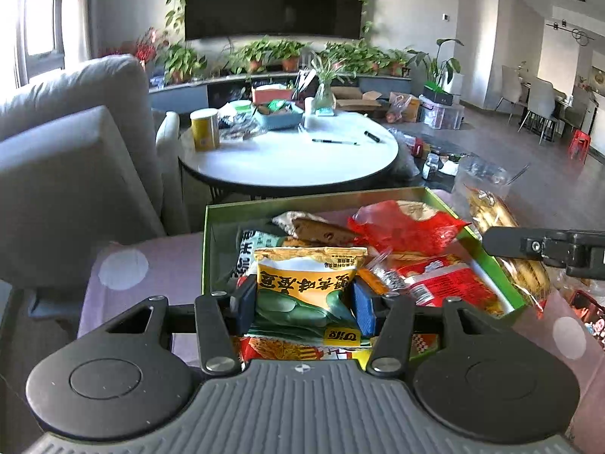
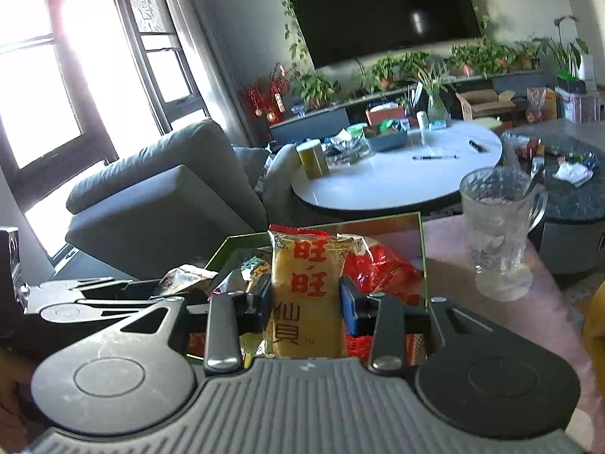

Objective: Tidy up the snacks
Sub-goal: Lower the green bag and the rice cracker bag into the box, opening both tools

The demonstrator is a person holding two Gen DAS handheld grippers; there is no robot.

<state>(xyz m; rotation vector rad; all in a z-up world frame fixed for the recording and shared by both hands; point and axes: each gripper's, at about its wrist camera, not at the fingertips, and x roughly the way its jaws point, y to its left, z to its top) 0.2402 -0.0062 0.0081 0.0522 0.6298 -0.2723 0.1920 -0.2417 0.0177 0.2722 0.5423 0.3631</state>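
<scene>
From the left wrist, the left gripper [image 1: 302,304] is clenched on a yellow and green snack packet [image 1: 308,287], its blue pads pressing the packet's two sides. The packet stands upright between them, above the near end of a green box [image 1: 211,223] that sits on the desk [image 1: 151,265] under a pinkish cloth. In the box lie a red packet [image 1: 408,227] toward 1 o'clock, a brown biscuit packet [image 1: 310,225] at 12 o'clock and a red and white packet [image 1: 446,283] at 3 o'clock. The right gripper [image 1: 537,247] reaches in from the right edge, over the box's right wall.

From the right wrist, the right gripper [image 2: 306,300] is grasping a yellow rice cracker packet [image 2: 306,295] with red characters, held upright over the same green box [image 2: 382,223]. A red packet [image 2: 378,268] lies just behind it at 1 o'clock. A glass mug [image 2: 499,227] stands on the desk [image 2: 446,238] at 2 o'clock, apart from the box. The left gripper [image 2: 98,291] shows at 9 o'clock.
</scene>
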